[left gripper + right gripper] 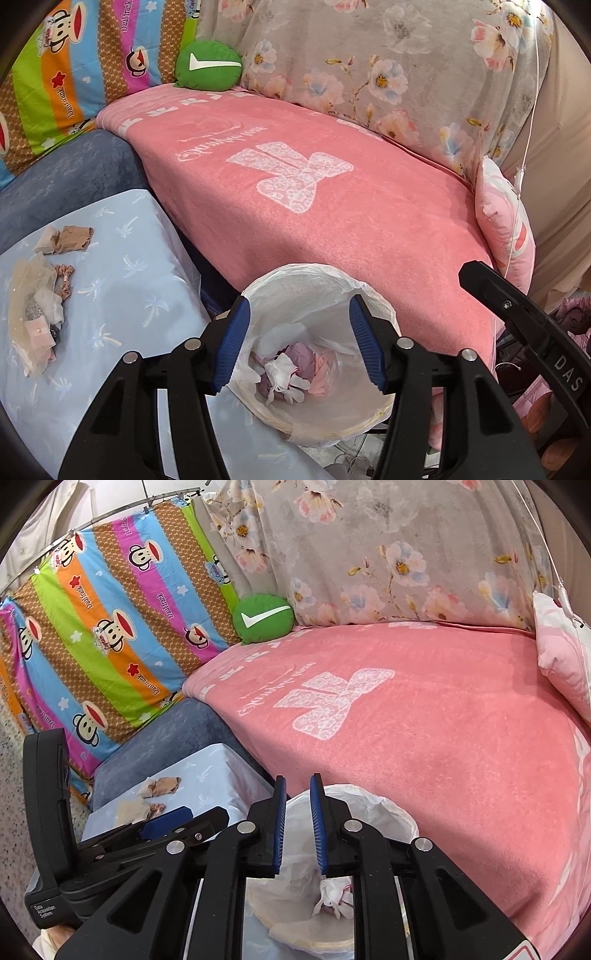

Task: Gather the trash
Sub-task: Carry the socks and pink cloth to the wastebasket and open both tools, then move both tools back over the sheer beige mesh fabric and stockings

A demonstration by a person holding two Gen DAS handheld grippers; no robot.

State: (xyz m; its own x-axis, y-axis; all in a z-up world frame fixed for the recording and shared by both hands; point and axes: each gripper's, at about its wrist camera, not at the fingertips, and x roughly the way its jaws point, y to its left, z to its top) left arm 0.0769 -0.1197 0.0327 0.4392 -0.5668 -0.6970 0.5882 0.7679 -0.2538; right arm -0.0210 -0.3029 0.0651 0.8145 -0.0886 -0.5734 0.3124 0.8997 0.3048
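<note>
A bin lined with a white bag (373, 295) (373, 801) stands between the light blue table (122, 295) and the pink couch. Crumpled white, purple and pink tissues (291, 373) (332, 897) lie inside it. My left gripper (298, 300) hangs open over the bin's mouth, and nothing is between its blue pads. My right gripper (298, 779) is beside it over the same bin, its jaws a narrow gap apart and holding nothing. On the table lie a brown crumpled paper (72, 238) (164, 784) and a heap of wrappers (33, 306).
A pink blanket (314, 206) covers the couch seat, with a green cushion (208, 66) at the back and a pink pillow (506, 229) at the right. A striped cartoon cloth (110, 635) hangs at the left. A blue-grey armrest (74, 162) borders the table.
</note>
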